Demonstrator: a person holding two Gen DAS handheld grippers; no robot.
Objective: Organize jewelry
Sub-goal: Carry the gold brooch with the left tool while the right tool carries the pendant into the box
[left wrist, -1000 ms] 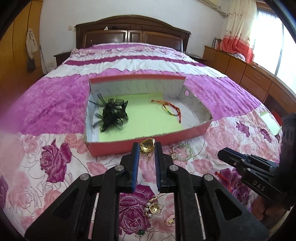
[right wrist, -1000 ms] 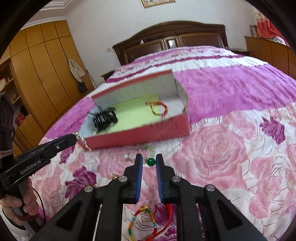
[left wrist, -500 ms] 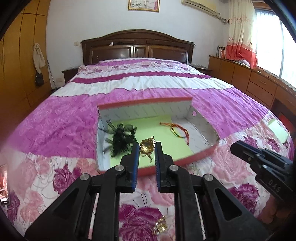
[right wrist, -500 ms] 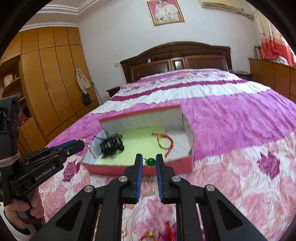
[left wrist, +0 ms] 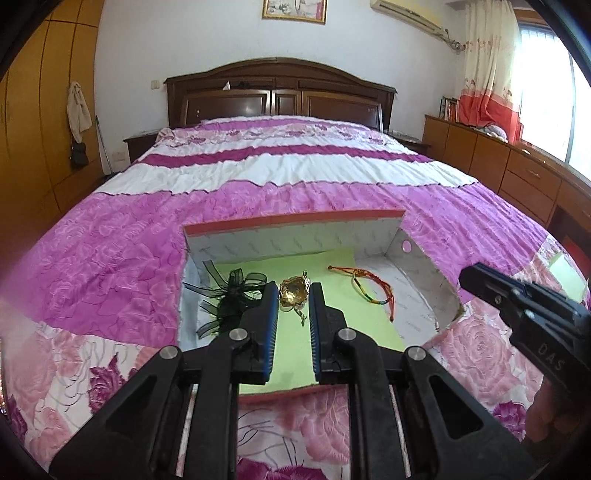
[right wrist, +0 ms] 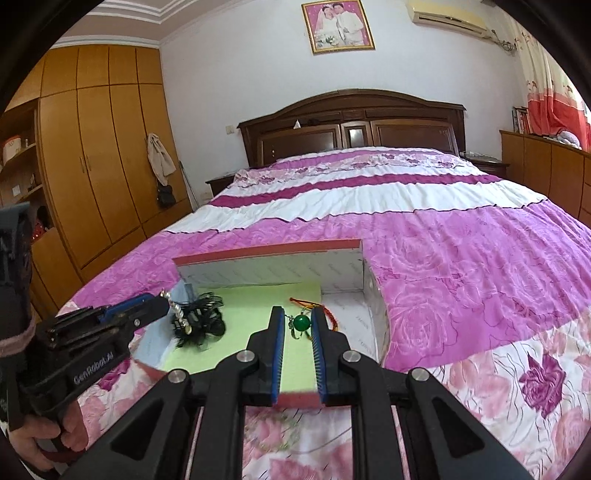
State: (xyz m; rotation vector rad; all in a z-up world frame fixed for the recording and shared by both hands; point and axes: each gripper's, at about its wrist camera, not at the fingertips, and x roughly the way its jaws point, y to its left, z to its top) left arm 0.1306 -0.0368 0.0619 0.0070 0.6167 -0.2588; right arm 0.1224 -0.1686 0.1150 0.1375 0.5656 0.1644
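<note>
Both grippers have moved forward since a second ago, from above the flowered bedspread in front of the box to above the box's open interior. The left gripper has its blue-padded fingers closed on a gold ornament, whose thin gold chain dangles just below it over the green liner. The right gripper has its fingers closed on a piece of jewelry with a round green bead, also held above the liner.

The red cardboard box sits on a bed covered in a pink, purple and white floral bedspread. Its inner walls are white and its floor carries a light green sheet. Inside, a black ribbon hair ornament lies at the left side, and a red and multicoloured cord bracelet lies toward the right, partly on the green sheet. In the right wrist view, the left gripper appears at the left edge with a string of pale beads hanging from its tip near the black ornament.

A dark wooden headboard and a framed portrait stand at the far wall.
</note>
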